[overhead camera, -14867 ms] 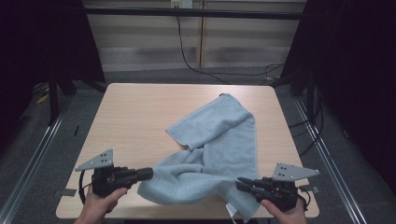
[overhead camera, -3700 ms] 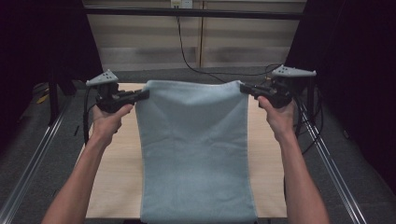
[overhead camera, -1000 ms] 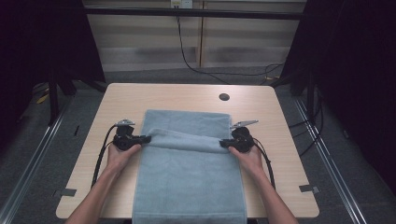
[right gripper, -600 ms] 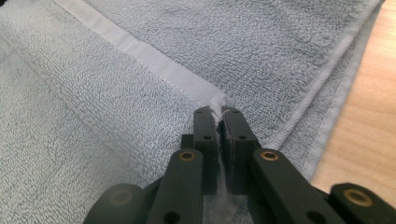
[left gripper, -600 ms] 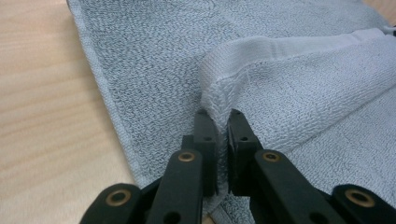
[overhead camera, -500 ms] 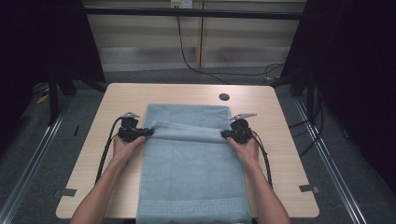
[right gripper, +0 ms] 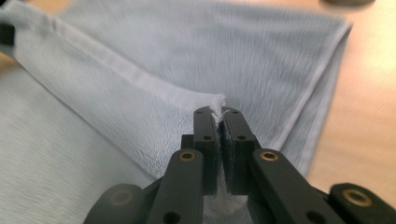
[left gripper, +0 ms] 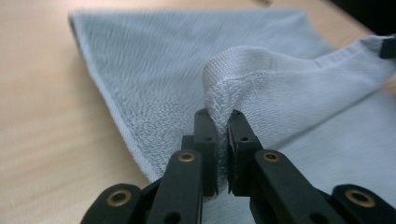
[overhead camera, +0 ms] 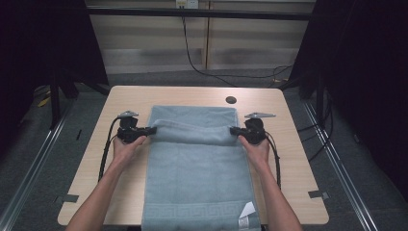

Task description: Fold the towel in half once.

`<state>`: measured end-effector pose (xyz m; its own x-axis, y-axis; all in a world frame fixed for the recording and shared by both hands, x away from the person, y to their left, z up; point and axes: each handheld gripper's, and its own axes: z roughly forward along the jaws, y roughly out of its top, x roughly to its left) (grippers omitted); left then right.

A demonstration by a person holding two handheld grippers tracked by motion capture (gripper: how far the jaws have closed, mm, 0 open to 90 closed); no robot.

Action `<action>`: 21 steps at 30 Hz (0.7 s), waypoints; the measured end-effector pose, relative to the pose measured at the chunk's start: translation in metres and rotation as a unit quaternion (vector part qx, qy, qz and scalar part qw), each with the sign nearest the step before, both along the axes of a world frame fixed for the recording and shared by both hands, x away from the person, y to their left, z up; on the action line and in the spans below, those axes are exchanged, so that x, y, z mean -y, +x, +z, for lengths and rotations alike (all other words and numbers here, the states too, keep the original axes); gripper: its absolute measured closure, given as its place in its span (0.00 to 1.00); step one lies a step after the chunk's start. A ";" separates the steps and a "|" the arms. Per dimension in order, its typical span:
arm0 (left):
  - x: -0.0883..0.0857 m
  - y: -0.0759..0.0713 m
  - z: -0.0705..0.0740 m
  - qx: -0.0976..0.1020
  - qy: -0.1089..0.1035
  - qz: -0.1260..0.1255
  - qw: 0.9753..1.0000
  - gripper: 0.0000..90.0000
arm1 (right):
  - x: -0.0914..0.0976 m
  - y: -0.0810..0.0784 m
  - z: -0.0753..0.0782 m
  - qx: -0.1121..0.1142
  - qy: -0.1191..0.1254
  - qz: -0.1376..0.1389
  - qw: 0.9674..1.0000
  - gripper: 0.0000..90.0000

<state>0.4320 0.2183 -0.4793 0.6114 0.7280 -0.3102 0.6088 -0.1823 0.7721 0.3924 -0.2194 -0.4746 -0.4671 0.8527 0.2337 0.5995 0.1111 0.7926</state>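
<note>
High view: I've both grippers, left (overhead camera: 150, 130) and right (overhead camera: 234, 130), fingers clamped on the towel's (overhead camera: 197, 178) corners. That keeps the edge taut and level for folding over the bench (overhead camera: 288, 144).

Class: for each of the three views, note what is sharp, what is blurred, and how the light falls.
High view: table evenly lit, surroundings dark. Left gripper view: jaws and pinched towel edge sharp, far cloth soft. Right gripper view: near jaws crisp, towel's far hem and tabletop blurred.

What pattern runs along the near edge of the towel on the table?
A woven Greek-key meander band, tone-on-tone in the light blue-grey terry towel, clearest in the high view.
</note>
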 end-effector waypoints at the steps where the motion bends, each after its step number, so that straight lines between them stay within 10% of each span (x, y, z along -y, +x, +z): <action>1: 0.000 -0.005 0.018 0.021 0.000 -0.007 1.000 0.94 | 0.002 -0.001 0.012 0.012 0.009 0.000 1.000 0.96; 14: -0.008 -0.056 0.117 0.117 -0.038 -0.048 0.991 0.94 | 0.017 -0.030 0.112 0.115 0.048 0.016 0.992 0.96; 21: -0.011 -0.091 0.127 0.124 -0.046 -0.067 0.989 0.94 | 0.019 -0.065 0.138 0.153 0.053 0.042 0.986 0.96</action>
<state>0.3413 0.2291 -0.3527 0.7666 0.6105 -0.1990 0.3731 -0.1712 0.9119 0.3275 -0.2383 -0.3366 -0.5981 0.7858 0.1573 0.3233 0.0570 0.9446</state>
